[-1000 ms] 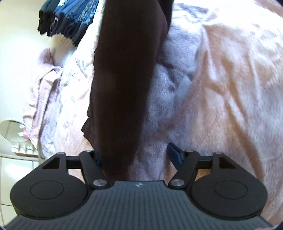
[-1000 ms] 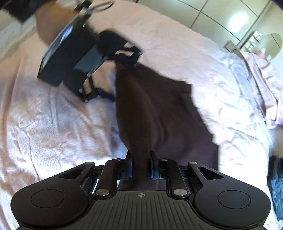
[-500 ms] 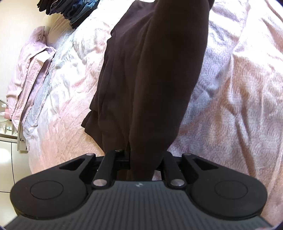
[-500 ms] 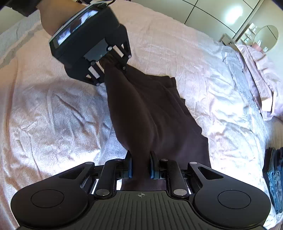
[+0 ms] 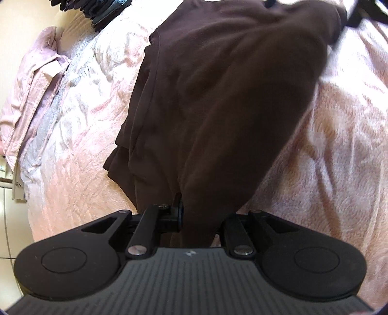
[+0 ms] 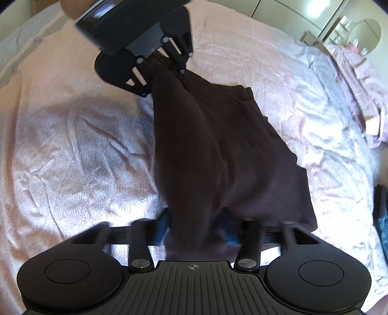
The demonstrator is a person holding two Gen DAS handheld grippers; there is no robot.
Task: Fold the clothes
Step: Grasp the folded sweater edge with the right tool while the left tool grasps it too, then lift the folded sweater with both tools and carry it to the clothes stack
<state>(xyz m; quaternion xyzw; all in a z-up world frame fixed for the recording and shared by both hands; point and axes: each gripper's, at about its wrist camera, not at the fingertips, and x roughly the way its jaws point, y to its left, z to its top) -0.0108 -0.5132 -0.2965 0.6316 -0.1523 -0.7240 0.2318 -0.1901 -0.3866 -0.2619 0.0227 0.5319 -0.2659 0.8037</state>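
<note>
— Where is the garment (image 5: 218,101)?

— On the bed (image 5: 339,145). It is a dark brown piece. One part lies flat on the pink bedspread, and a fold of it is raised and stretched between the two tools.

— What is the left tool (image 5: 198,218) doing?

— It is clenched on one end of the raised fold. In its own view the cloth runs straight out from between the fingers (image 5: 179,213), and only one pad shows beside it. The other is hidden behind the cloth. The right wrist view shows that same tool (image 6: 160,60) from the front, high over the bed, with the cloth bunched in its grip.

— And the right tool (image 6: 197,230)?

— Its fingers (image 6: 163,227) are blurred and spread wide, so the grip looks released. The other end of the fold runs between them and fills most of the gap. Whether either pad touches the cloth cannot be told through the blur.

— What else is on the bed?

— A heap of pink clothes (image 5: 31,72) at one edge and a stack of dark blue folded things (image 5: 97,9) at the far corner, both well apart from the garment. Beyond the bed, the right wrist view shows a round mirror (image 6: 363,31) and pale cupboard doors (image 6: 291,12).
</note>
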